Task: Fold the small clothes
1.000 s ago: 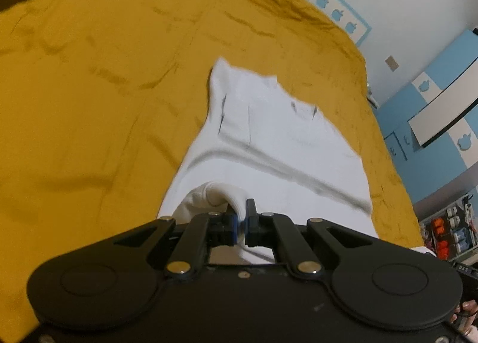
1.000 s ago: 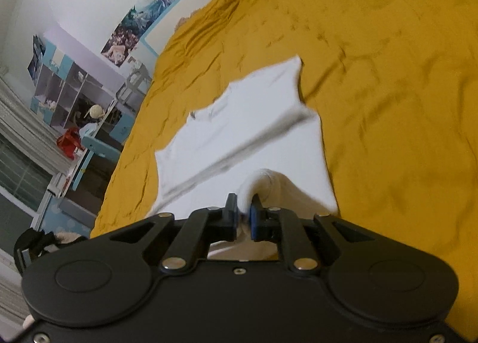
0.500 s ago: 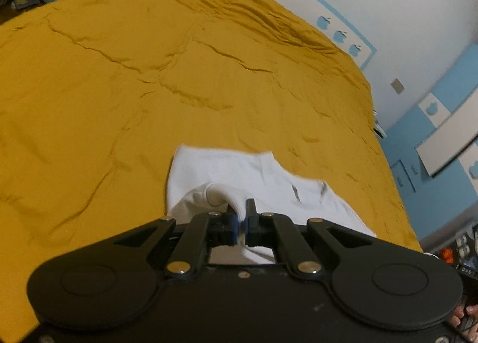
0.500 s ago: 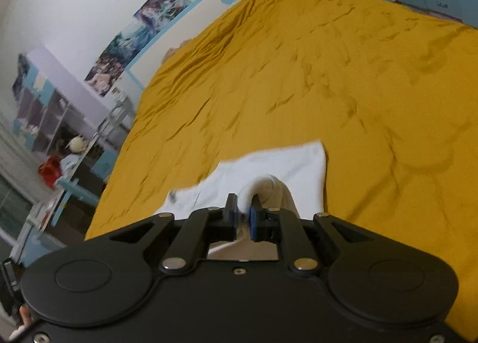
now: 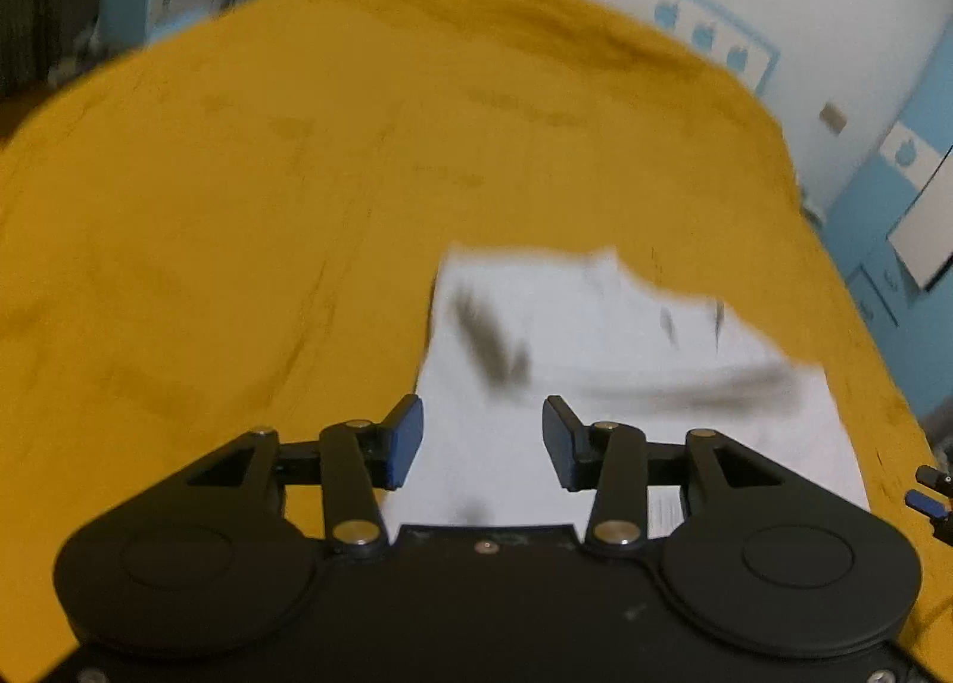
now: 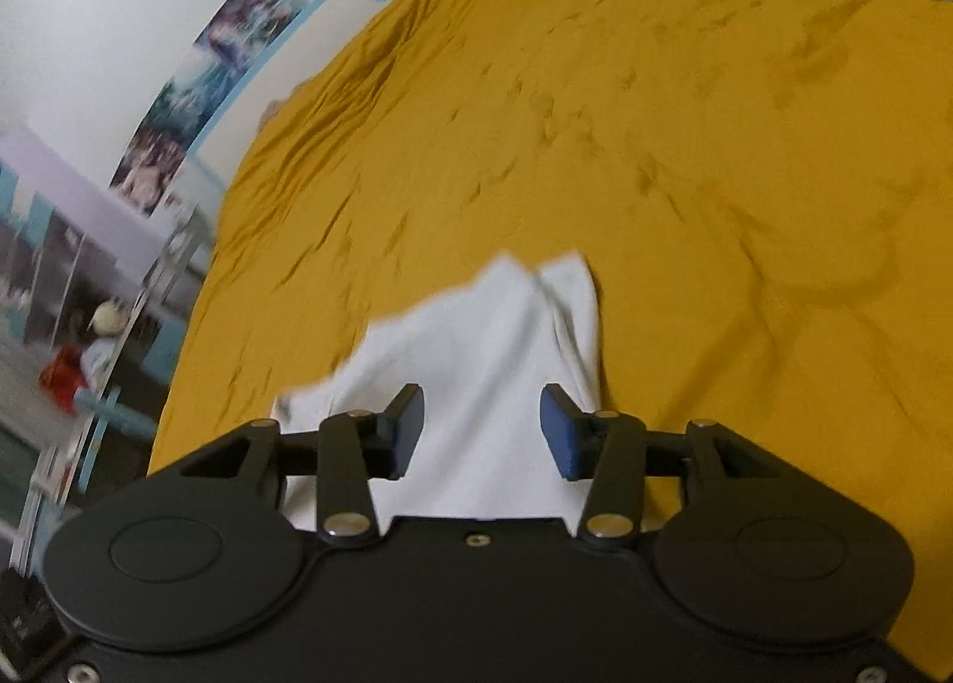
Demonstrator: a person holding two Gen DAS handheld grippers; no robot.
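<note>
A small white garment (image 5: 601, 361) with dark marks lies folded over on the mustard-yellow bedspread (image 5: 238, 206). My left gripper (image 5: 482, 439) is open and empty just above its near left part, blue pads apart. In the right wrist view the same white garment (image 6: 494, 361) lies under my right gripper (image 6: 482, 427), which is also open and empty. The garment's near edge is hidden behind both gripper bodies. The left view is blurred by motion.
The yellow bedspread (image 6: 715, 147) spreads wide around the garment. A white wall with a blue apple border (image 5: 703, 34) runs behind the bed. Shelves with toys (image 6: 89, 337) stand past the bed's left edge, blue cabinets (image 5: 893, 218) at the right.
Both grippers were shut on the white garment's hem and carried it forward over itself. Now both have opened and let it go, and the cloth lies on the bed.
</note>
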